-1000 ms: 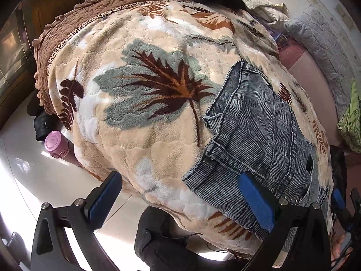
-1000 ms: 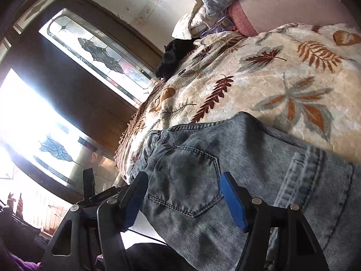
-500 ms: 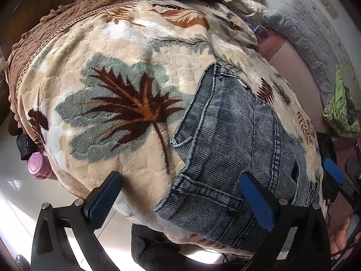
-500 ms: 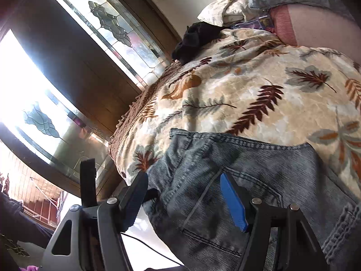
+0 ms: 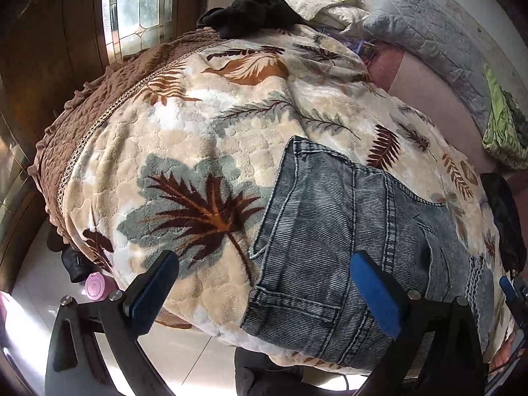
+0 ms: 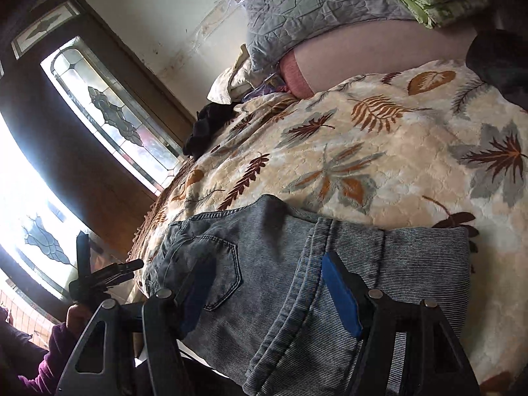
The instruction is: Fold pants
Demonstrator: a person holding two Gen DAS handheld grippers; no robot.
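Grey-blue denim pants (image 5: pixel 333 231) lie folded in a compact stack on a cream leaf-print blanket (image 5: pixel 204 138), near the bed's front edge. My left gripper (image 5: pixel 264 293) is open and empty above the waistband end. In the right wrist view the pants (image 6: pixel 290 264) show a back pocket and a folded leg on top. My right gripper (image 6: pixel 267 293) is open and empty just above them. The left gripper also shows at the left edge of the right wrist view (image 6: pixel 105 274).
A black garment (image 5: pixel 250 13) and pillows (image 5: pixel 425 29) lie at the far end of the bed. A green cloth (image 5: pixel 501 122) sits at the right. A pink bottle (image 5: pixel 95 285) and dark items stand on the white floor beside the bed. A stained-glass window (image 6: pixel 112 115) lies behind.
Both grippers have pulled back and shifted over the pants. The left view now takes in more of the blanket and far wall. The pants lie as before.
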